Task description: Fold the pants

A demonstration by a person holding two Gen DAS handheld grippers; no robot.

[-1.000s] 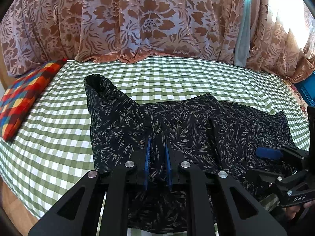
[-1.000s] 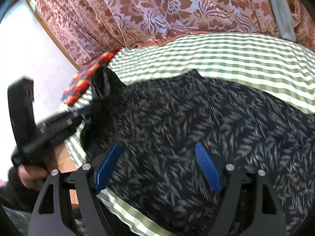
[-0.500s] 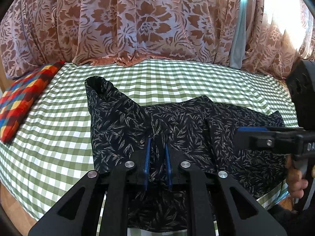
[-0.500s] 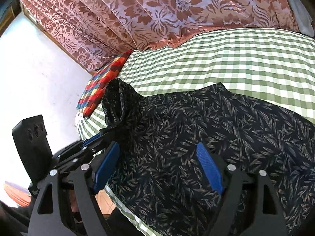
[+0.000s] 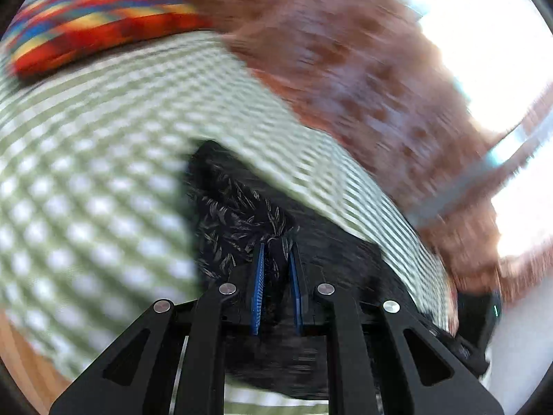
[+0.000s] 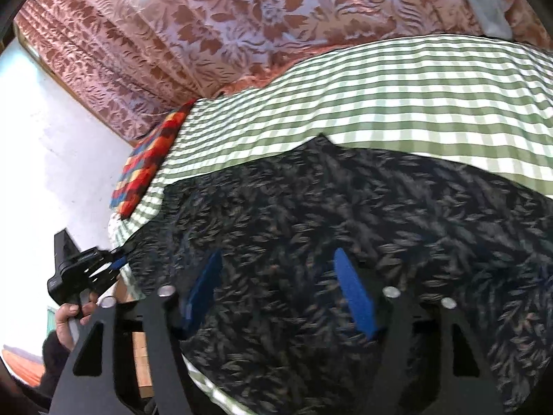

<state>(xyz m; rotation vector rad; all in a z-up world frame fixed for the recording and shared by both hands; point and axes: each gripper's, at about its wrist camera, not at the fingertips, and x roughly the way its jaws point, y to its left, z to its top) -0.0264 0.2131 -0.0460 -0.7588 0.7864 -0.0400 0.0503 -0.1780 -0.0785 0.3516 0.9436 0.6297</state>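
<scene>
The left gripper (image 5: 276, 263) is clenched on a bunched pinch of the pants (image 6: 345, 228): in the left wrist view its blue pads (image 5: 258, 276) stand close together with dark leaf-print cloth squeezed between them. That view is heavily smeared, so little else in it can be trusted. From the right wrist view the same tool shows at the near left edge of the pants, gripped by a hand (image 6: 74, 314) just off the bed's corner.

The right gripper (image 6: 280, 290) is released, its blue pads wide apart, hovering over the near middle of the pants with nothing between them.

The pants lie spread across the near part of the green-checked bedspread (image 6: 397, 97), mostly flat. No finished fold can be made out; whether the pinched edge is off the bed I cannot tell. I judge the task barely started: one edge is seized, and the doubling-over and squaring-up all remain.

Beyond the pants to the left, a multicoloured patchwork cushion (image 6: 152, 159) rests on the bedspread. Behind the pants hangs a floral curtain (image 6: 259, 17).

No brand, label or legible writing shows on anything.
</scene>
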